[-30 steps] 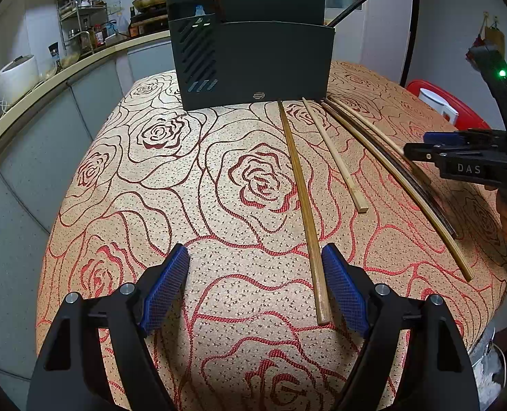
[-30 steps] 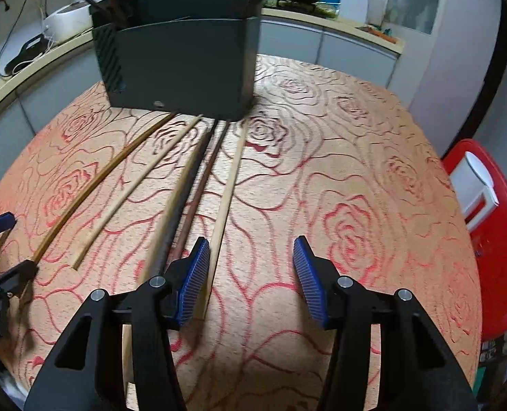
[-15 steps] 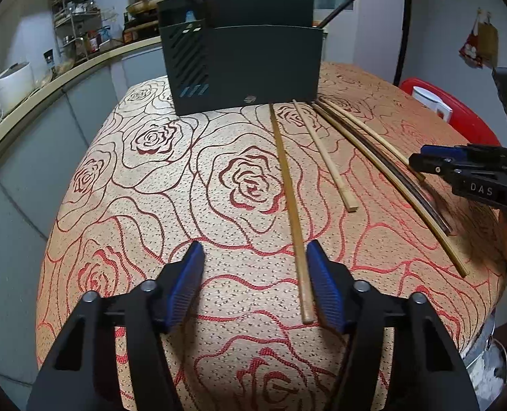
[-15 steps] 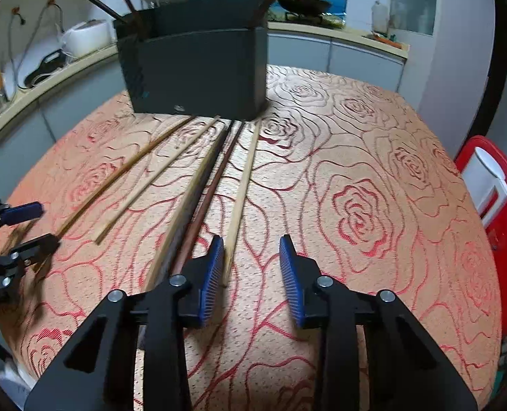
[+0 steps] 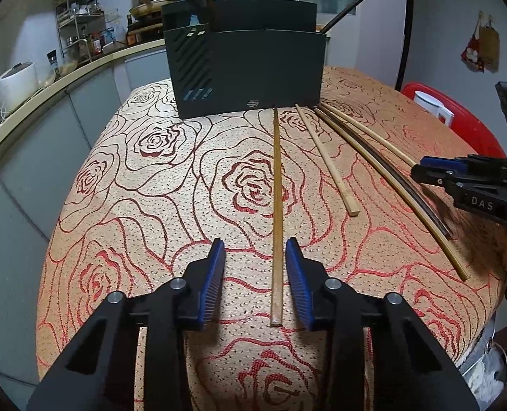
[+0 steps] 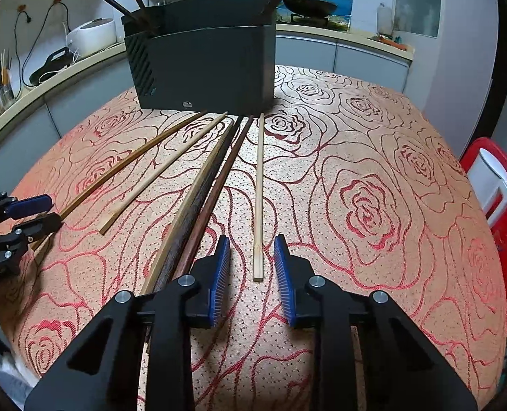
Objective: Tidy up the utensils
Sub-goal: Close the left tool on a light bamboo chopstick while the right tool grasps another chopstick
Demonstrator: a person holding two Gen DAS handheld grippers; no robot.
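Several chopsticks lie side by side on the rose-patterned tablecloth [image 5: 143, 205], pointing at a dark utensil holder [image 5: 250, 68] [image 6: 202, 65] that has a few sticks standing in it. My left gripper [image 5: 255, 250] is closing around the near end of a brown chopstick [image 5: 276, 205], which lies close to the right pad with gaps on both sides. My right gripper [image 6: 251, 243] is closing around the near end of a pale chopstick [image 6: 259, 198], and its pads do not touch it. Two dark chopsticks [image 6: 202, 205] lie just left of the right gripper.
A red bin with a white lid part [image 6: 493, 185] [image 5: 458, 116] stands beyond the table's right edge. A curved kitchen counter [image 5: 48, 82] with a white rice cooker [image 6: 92, 36] runs along the left and back. The tablecloth [image 6: 373, 171] drops off at the near edge.
Both pairs of jaws have narrowed a lot. The right gripper shifted sideways, so the pale chopstick now lies between its pads rather than beside the left one.
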